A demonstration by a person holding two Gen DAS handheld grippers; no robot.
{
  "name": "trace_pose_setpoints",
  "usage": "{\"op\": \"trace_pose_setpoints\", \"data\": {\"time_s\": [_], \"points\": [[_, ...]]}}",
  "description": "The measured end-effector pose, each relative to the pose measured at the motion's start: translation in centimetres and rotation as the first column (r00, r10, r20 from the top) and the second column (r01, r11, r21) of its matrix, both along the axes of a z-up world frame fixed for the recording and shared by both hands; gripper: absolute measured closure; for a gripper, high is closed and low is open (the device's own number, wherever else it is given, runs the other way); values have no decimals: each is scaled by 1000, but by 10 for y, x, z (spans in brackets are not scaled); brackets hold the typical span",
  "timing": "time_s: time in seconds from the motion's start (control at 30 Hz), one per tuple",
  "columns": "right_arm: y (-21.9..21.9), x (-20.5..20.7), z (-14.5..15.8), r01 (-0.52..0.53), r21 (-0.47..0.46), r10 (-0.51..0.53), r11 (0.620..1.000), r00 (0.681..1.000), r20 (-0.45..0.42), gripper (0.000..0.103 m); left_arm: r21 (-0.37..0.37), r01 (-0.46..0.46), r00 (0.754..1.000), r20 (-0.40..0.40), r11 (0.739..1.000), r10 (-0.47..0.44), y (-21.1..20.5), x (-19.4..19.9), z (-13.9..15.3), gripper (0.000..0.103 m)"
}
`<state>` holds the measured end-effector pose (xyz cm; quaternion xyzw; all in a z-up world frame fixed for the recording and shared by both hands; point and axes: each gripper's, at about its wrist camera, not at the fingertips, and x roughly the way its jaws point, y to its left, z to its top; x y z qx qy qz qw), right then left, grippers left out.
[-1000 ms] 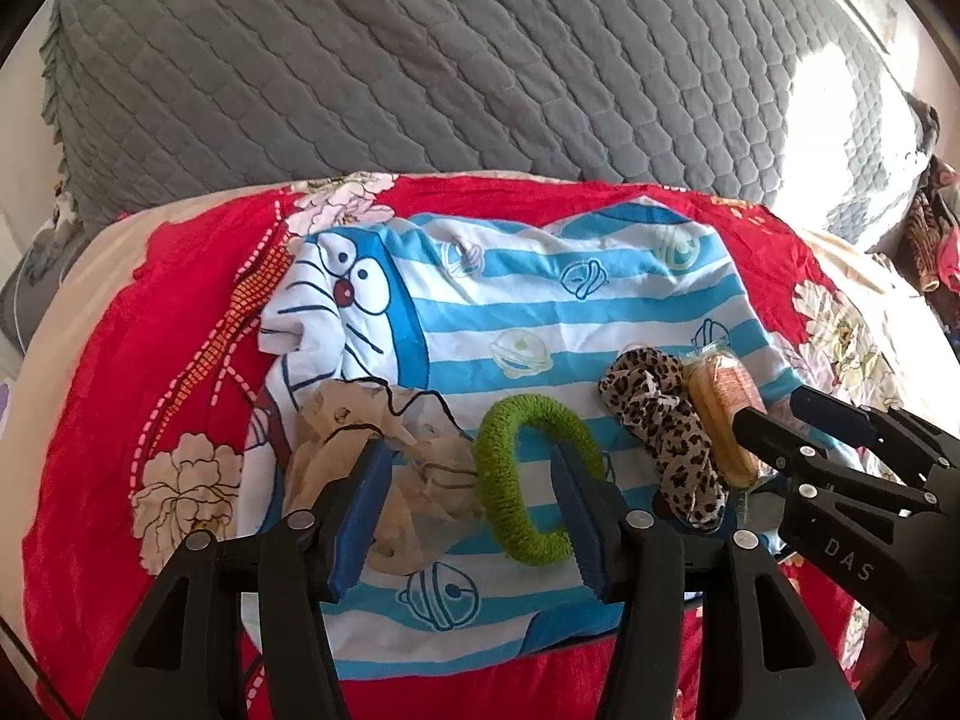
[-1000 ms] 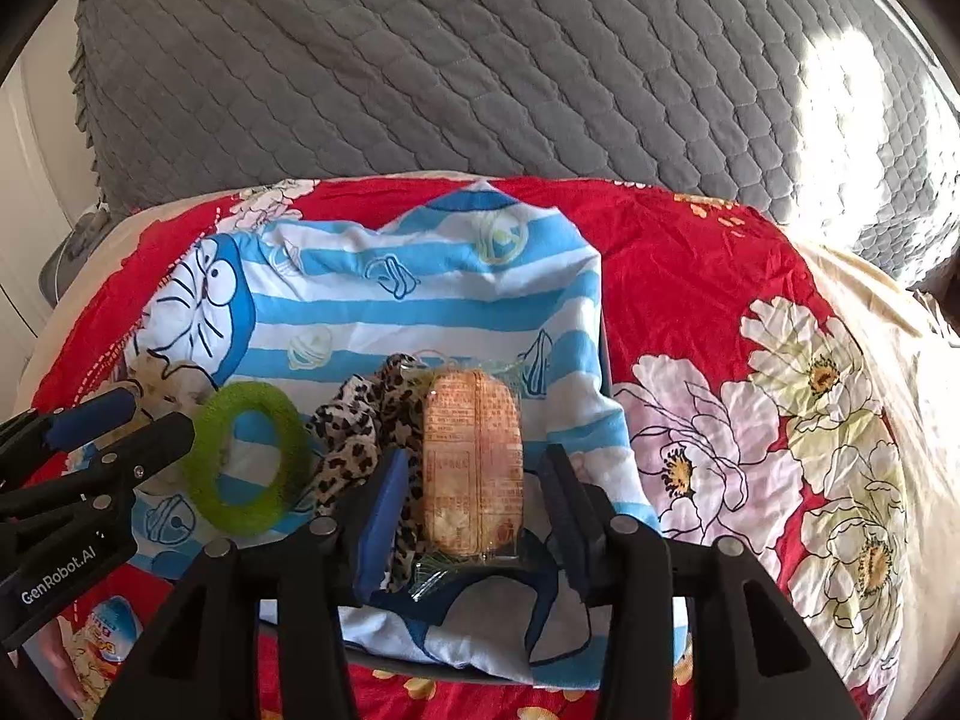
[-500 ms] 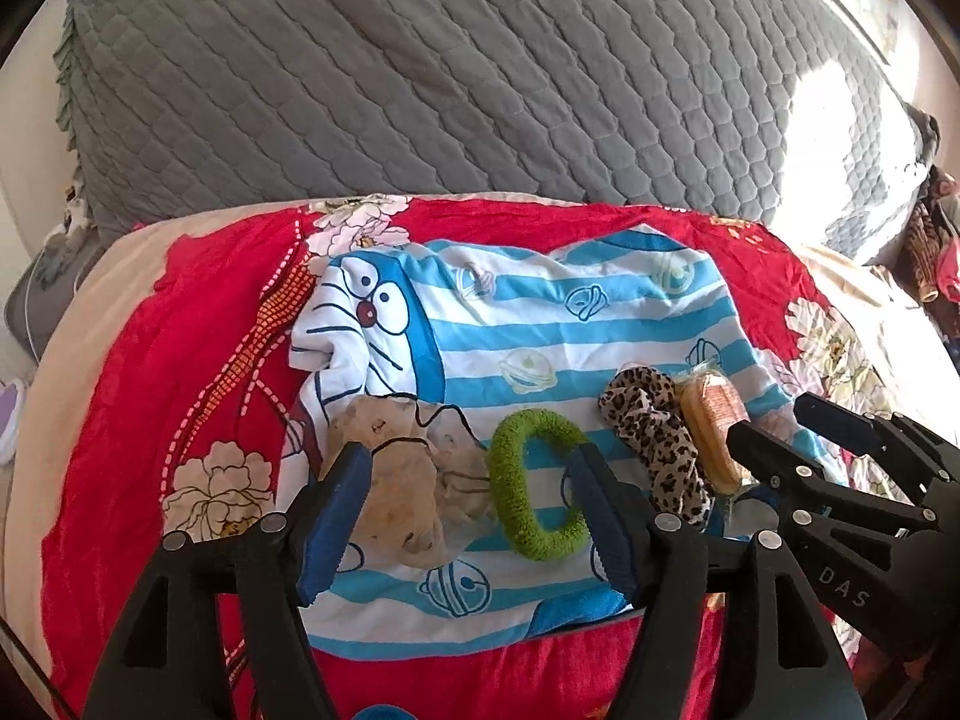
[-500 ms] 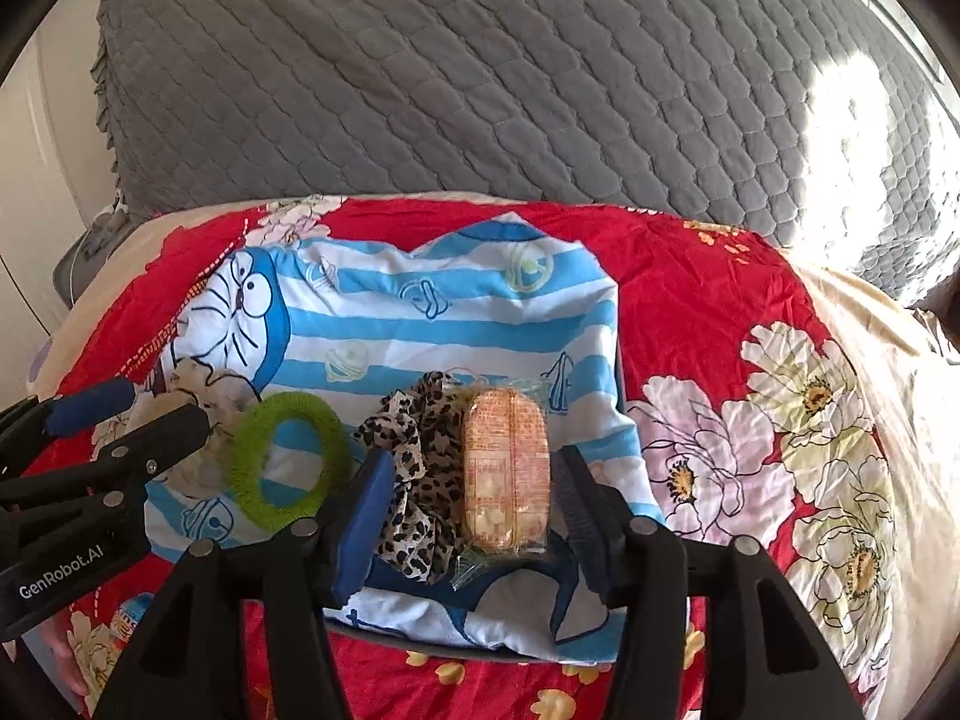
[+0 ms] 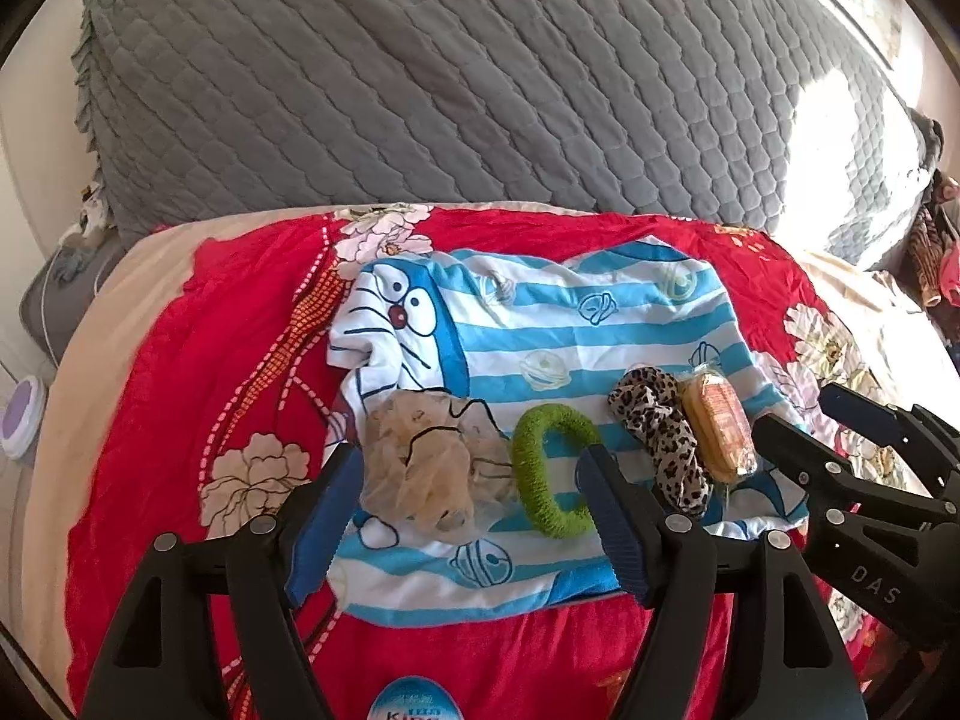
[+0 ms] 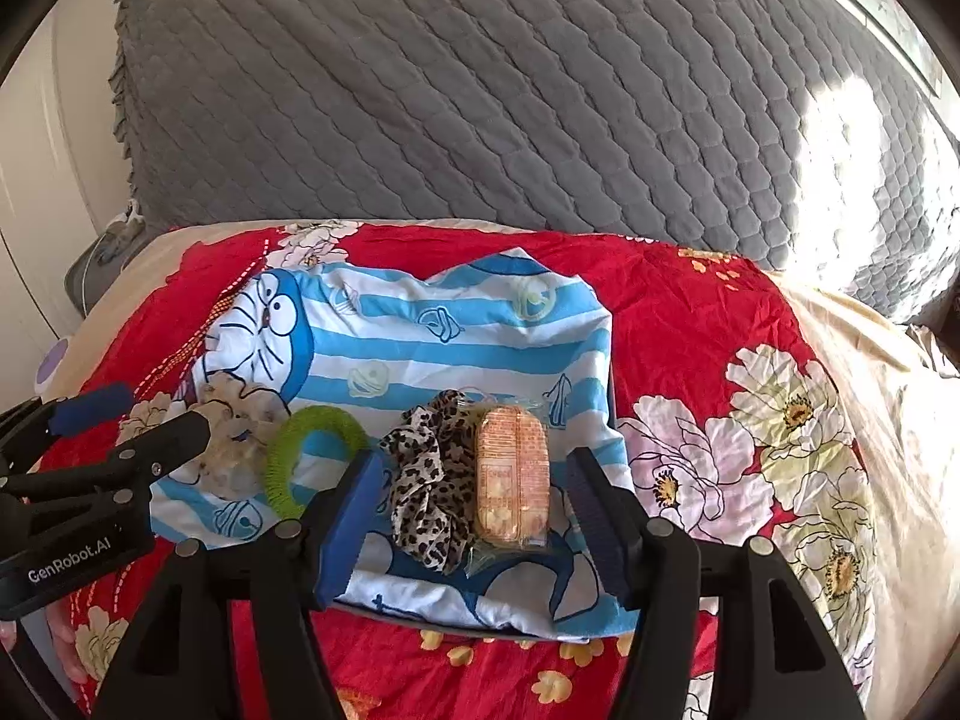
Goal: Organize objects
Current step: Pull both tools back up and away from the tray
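Four small things lie in a row on a blue-striped Doraemon cloth (image 5: 540,324) (image 6: 456,342): a beige scrunchie (image 5: 420,468) (image 6: 234,438), a green ring scrunchie (image 5: 549,474) (image 6: 294,450), a leopard scrunchie (image 5: 660,438) (image 6: 426,480) and a wrapped orange snack (image 5: 717,426) (image 6: 510,480). My left gripper (image 5: 468,522) (image 6: 144,414) is open and empty, hovering in front of the beige and green scrunchies. My right gripper (image 6: 474,510) (image 5: 804,414) is open and empty, in front of the leopard scrunchie and the snack.
The cloth lies on a red flowered sheet (image 5: 180,396) (image 6: 690,324). A large grey quilted pillow (image 5: 480,78) (image 6: 480,90) stands behind. A blue-labelled pack (image 5: 414,702) shows at the near edge. A purple-white round object (image 5: 21,426) lies at the far left.
Both grippers have drawn back and up from the row, so the things look smaller and farther. Both stay open. Nothing on the cloth has moved.
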<state>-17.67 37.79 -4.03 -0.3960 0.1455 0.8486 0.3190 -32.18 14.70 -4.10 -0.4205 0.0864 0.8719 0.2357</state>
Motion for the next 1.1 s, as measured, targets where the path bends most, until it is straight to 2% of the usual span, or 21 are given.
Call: {"op": "trace_pose_setpoints", "data": {"time_s": [0.37,0.7,1.1], "points": [[-20,10,31,-12,26,13,1000,999,-36,39,12,-1,999,-34,1000,1,-15,18,32,26],[-41,20,65,-9,74,14,997,997,-71,25,22,-7,998,-65,1000,9,-30,36,61,26],[-68,33,89,-23,95,32,995,995,-90,21,25,-17,995,-98,1000,19,-59,59,88,25]]}}
